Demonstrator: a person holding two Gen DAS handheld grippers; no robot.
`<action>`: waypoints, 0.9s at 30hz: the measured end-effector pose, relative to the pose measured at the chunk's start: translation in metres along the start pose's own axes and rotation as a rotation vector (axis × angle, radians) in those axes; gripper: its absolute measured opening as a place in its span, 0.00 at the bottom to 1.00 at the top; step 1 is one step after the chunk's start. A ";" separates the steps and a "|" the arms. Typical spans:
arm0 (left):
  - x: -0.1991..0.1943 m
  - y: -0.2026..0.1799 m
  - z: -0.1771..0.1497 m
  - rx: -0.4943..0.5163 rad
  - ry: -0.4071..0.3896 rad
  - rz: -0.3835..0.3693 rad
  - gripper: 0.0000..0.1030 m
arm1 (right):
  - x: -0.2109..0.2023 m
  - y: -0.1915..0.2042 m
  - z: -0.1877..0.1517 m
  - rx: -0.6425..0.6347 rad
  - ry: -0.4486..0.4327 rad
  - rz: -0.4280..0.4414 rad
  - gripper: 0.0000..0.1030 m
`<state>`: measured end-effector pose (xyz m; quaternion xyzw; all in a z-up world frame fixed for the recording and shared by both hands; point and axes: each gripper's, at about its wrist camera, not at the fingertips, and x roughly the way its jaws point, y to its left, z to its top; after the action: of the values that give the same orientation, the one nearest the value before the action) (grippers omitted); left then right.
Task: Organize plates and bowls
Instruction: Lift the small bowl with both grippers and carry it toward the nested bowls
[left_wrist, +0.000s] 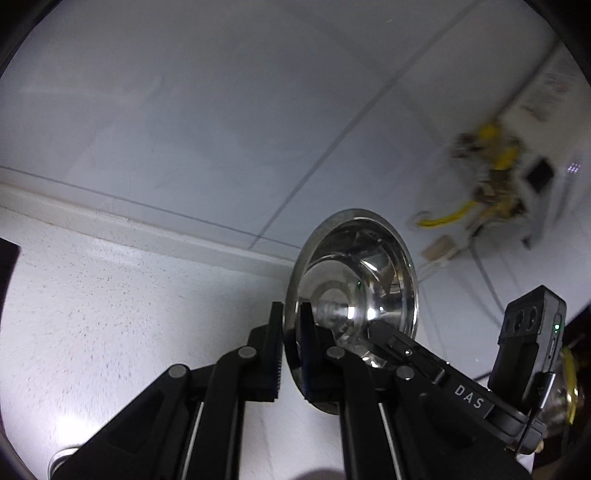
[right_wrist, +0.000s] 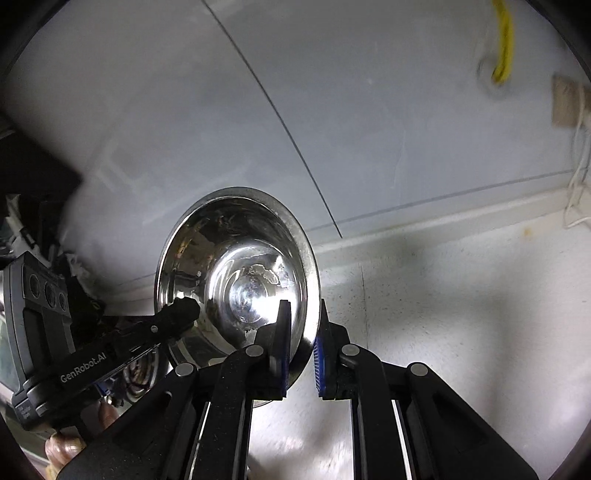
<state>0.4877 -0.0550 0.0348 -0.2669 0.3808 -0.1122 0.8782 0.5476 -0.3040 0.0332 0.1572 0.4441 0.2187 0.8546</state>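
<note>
A shiny steel bowl (left_wrist: 354, 280) is held on edge above the speckled white counter (left_wrist: 110, 332), its hollow facing the cameras. My left gripper (left_wrist: 291, 354) is shut on its left rim, one finger inside and one outside. My right gripper (right_wrist: 301, 350) is shut on the opposite rim of the same bowl (right_wrist: 236, 266). In the left wrist view the right gripper's finger (left_wrist: 399, 343) reaches the bowl from the right. In the right wrist view the left gripper's finger (right_wrist: 173, 317) reaches it from the left.
A white tiled wall (left_wrist: 221, 129) rises behind the counter past a raised ledge (left_wrist: 129, 225). Yellow cable (left_wrist: 447, 218) and a socket box (left_wrist: 439, 247) hang on the wall at right. A white round object (left_wrist: 61, 459) shows at the lower left edge.
</note>
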 end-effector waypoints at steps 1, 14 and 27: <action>-0.012 -0.009 -0.004 0.013 -0.008 -0.008 0.07 | -0.017 0.004 -0.003 -0.009 -0.015 0.000 0.10; -0.104 -0.079 -0.124 0.122 0.036 -0.145 0.07 | -0.168 -0.008 -0.101 -0.066 -0.059 -0.057 0.10; -0.026 -0.052 -0.269 0.047 0.316 -0.096 0.07 | -0.135 -0.067 -0.247 0.141 0.122 -0.060 0.10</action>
<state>0.2743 -0.1913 -0.0734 -0.2429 0.4985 -0.2034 0.8069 0.2899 -0.4127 -0.0422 0.1899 0.5139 0.1701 0.8191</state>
